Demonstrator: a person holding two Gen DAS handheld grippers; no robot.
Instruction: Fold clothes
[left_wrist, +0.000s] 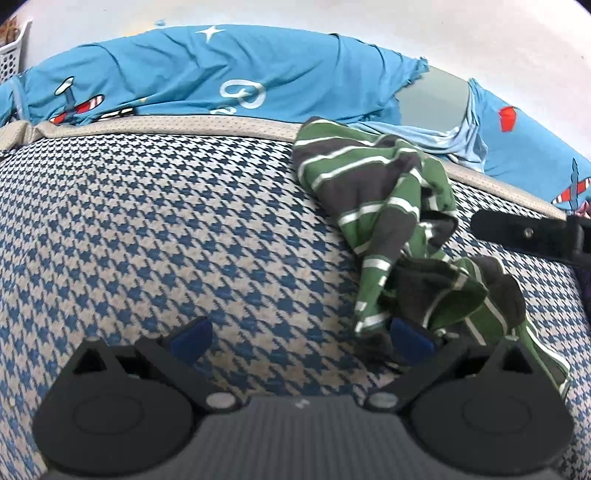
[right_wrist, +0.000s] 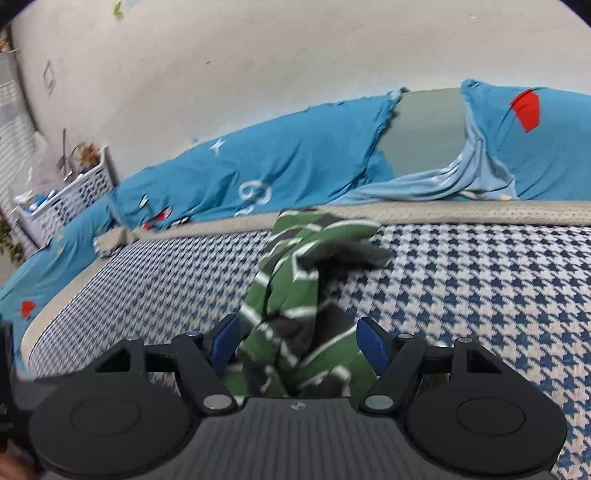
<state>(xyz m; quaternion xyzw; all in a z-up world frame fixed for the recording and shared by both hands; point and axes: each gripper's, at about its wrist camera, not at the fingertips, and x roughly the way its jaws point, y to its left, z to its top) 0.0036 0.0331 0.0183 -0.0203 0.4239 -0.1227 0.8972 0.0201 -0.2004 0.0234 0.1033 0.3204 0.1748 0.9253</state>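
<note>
A crumpled green, grey and white striped garment (left_wrist: 384, 206) lies on the blue-and-white houndstooth mattress (left_wrist: 184, 221). My left gripper (left_wrist: 301, 338) is open wide just above the mattress, and its right blue pad (left_wrist: 410, 339) touches the garment's near end. One black finger (left_wrist: 528, 232) of my right gripper comes in from the right beside the cloth. In the right wrist view the garment (right_wrist: 295, 291) runs from the mattress's far edge (right_wrist: 480, 212) down between the fingers of my right gripper (right_wrist: 299, 345). Its jaws stand apart, with bunched cloth filling the gap.
A blue sheet (left_wrist: 221, 74) printed with planes and stars is heaped along the far side against the white wall (right_wrist: 258, 55). A grey panel (right_wrist: 424, 125) shows between its folds. A white slatted basket (right_wrist: 74, 195) with clutter stands at the far left.
</note>
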